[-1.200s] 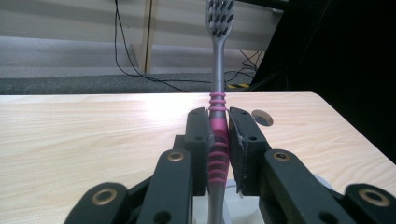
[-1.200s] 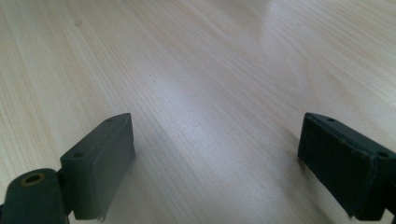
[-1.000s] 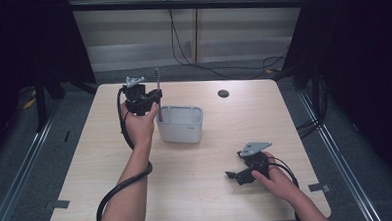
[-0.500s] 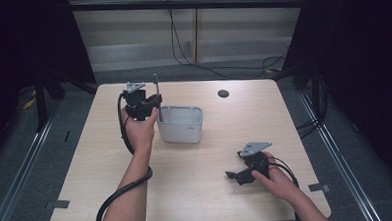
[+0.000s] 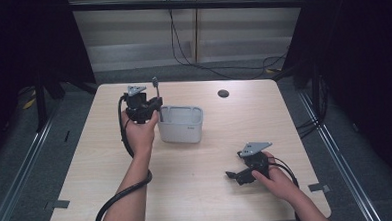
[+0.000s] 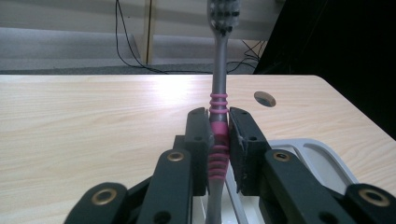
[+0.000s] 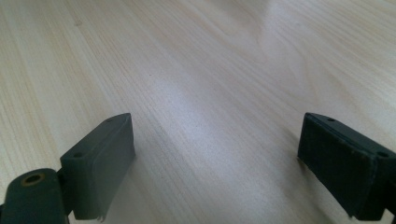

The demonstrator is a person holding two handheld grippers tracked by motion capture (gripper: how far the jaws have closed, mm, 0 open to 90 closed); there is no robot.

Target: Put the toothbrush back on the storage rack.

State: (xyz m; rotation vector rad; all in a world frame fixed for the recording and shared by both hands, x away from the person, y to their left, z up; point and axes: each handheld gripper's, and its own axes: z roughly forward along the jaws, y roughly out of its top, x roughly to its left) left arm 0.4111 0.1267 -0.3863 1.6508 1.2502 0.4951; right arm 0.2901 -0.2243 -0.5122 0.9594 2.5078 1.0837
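My left gripper (image 5: 153, 107) (image 6: 218, 129) is shut on a grey toothbrush (image 5: 156, 91) (image 6: 219, 70) at its pink ribbed grip. The brush stands upright, bristle head on top, its lower end over the left rim of a pale grey rectangular container (image 5: 182, 127) (image 6: 322, 156) in the middle of the table. My right gripper (image 5: 233, 175) (image 7: 217, 158) rests low over the wooden table (image 5: 212, 190) at the front right. Its jaws stand wide open with only bare wood between them.
A small dark round hole (image 5: 223, 93) (image 6: 265, 98) sits near the table's far edge. Black cables trail from both grippers along the forearms. Dark floor and metal rails run along both sides of the table, and wall cables hang behind it.
My left gripper has sunk slightly with the toothbrush beside the container. The right gripper has stayed where it was.
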